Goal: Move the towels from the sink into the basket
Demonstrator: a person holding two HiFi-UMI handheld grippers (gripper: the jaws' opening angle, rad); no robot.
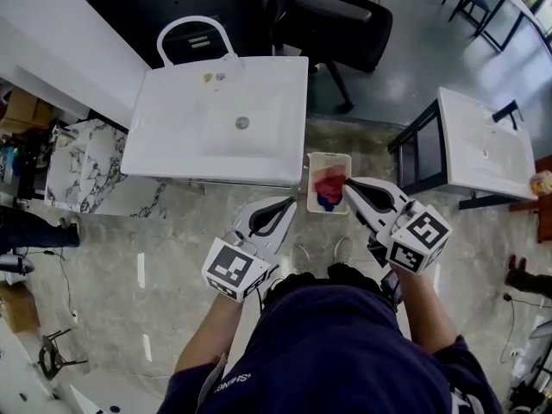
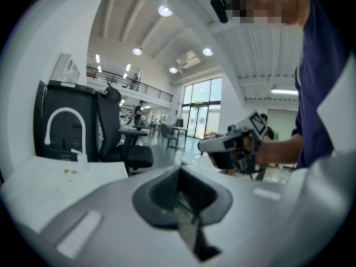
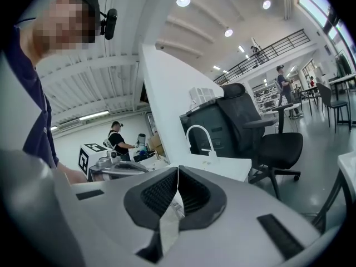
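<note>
Towels (image 1: pixel 329 188): two, red and blue, in one basket (image 1: pixel 329 156) at 5 o'clock off the sink (image 1: pixel 172 132). Left gripper (image 1: pixel 290 203), right gripper (image 1: pixel 348 183): jaws closed together, holding nothing.

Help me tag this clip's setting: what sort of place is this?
Likely a large open office or lab hall, not a bathroom: a freestanding white sink, an office chair behind it, and a railed mezzanine overhead.

Round ceiling lamps (image 2: pixel 164 10) are shining over a high white hall, and daylight is coming through tall windows (image 2: pixel 203 107) at the far end. A black office chair (image 1: pixel 341 24) is standing on the glossy grey floor (image 1: pixel 414 67) — a white-topped table (image 1: pixel 483 141) is sitting nearby, and a railed balcony (image 3: pixel 272 46) is running along above.
</note>
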